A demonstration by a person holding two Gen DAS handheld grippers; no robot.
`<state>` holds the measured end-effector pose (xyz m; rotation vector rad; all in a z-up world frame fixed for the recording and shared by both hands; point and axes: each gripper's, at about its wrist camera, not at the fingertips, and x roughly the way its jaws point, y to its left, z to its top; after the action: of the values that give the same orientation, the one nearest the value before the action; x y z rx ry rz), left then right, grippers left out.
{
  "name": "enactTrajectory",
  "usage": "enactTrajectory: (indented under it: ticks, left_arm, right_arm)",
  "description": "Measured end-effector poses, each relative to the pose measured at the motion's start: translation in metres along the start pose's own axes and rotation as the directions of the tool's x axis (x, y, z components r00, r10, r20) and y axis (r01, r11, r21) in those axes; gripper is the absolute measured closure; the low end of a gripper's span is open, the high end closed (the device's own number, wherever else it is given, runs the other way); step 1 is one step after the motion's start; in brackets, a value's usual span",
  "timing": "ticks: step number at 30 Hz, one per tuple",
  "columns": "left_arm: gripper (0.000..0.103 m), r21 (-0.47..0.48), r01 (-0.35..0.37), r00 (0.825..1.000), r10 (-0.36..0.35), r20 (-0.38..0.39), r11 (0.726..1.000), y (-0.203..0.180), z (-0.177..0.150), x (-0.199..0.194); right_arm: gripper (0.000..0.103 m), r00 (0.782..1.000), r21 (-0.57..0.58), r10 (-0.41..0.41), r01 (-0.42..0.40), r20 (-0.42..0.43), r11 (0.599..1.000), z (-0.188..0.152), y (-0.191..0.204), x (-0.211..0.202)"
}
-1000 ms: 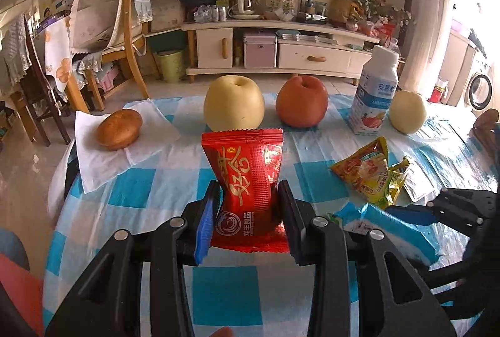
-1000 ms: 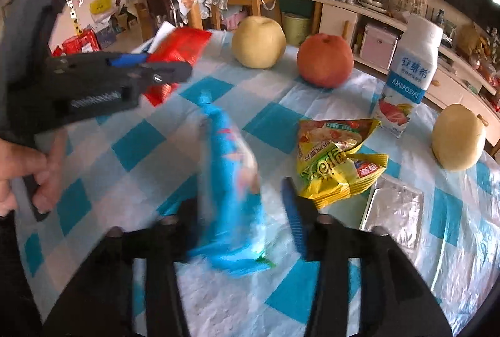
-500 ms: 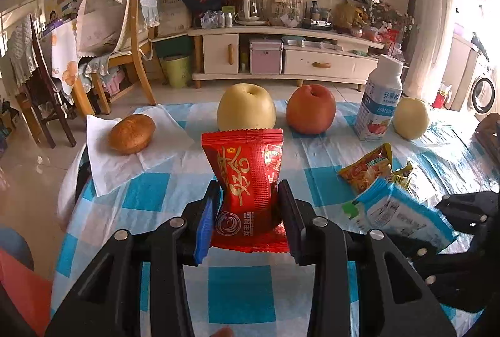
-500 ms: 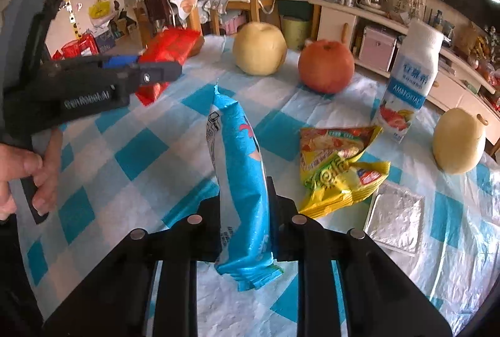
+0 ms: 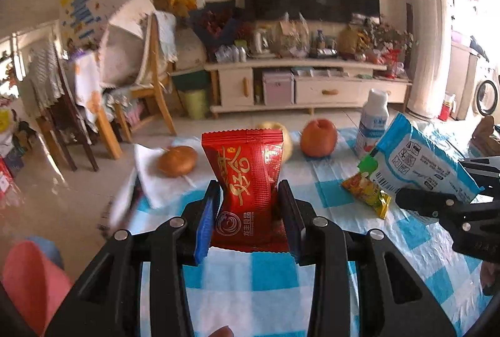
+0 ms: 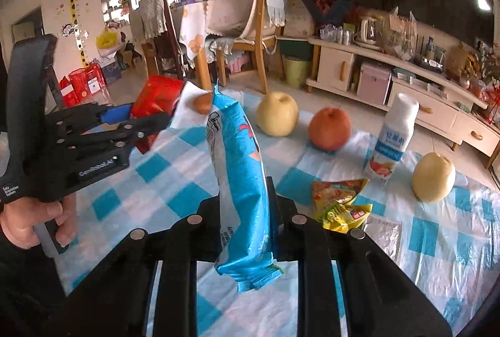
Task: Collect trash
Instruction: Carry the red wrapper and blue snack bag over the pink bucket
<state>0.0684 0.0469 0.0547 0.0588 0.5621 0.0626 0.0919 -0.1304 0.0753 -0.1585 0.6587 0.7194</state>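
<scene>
Two wrappers are up off the counter (image 6: 131, 180): the left claw (image 5: 250, 212) is clamped on a red packet (image 5: 247, 180), and the right claw (image 6: 242, 212), whose jaws have just been closing, pinches a blue packet (image 6: 240, 168). Carry both level and steady, clear of the milk bottle (image 6: 393, 143) and fruit. A yellow wrapper (image 6: 340, 202) and a foil sachet (image 6: 384, 233) lie waiting. Which bin to use I cannot tell.
</scene>
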Motion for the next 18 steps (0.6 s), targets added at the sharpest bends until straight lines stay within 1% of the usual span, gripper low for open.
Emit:
enactTrajectory:
  ticks: [2,7,9,13,18]
  left_arm:
    - [0.063,-0.026,-0.004,1.000,0.004,0.009,1.000,0.014,-0.002,-0.018]
    - [0.063,-0.053,-0.056,0.998,0.057,0.006,0.997,0.047,-0.014,-0.055]
    - [0.063,-0.073,-0.092,0.996,0.093,0.009,0.993,0.069,-0.019,-0.073]
    - [0.063,-0.114,-0.152,0.988,0.155,0.010,0.982,0.111,-0.025,-0.101]
    - [0.063,-0.164,-0.241,0.969,0.247,0.018,0.957,0.171,-0.032,-0.138]
  right_arm:
    - [0.081,1.000,-0.012,-0.008,0.008,0.009,1.000,0.005,0.014,-0.006]
    - [0.081,0.999,-0.062,-0.010,0.013,0.037,0.998,0.024,0.054,-0.019]
    - [0.081,0.999,-0.092,-0.002,0.006,0.050,0.996,0.033,0.077,-0.023]
    - [0.081,0.996,-0.148,0.044,-0.032,0.076,0.988,0.052,0.128,-0.025]
    - [0.081,0.990,-0.207,0.117,-0.097,0.085,0.974,0.070,0.190,-0.021]
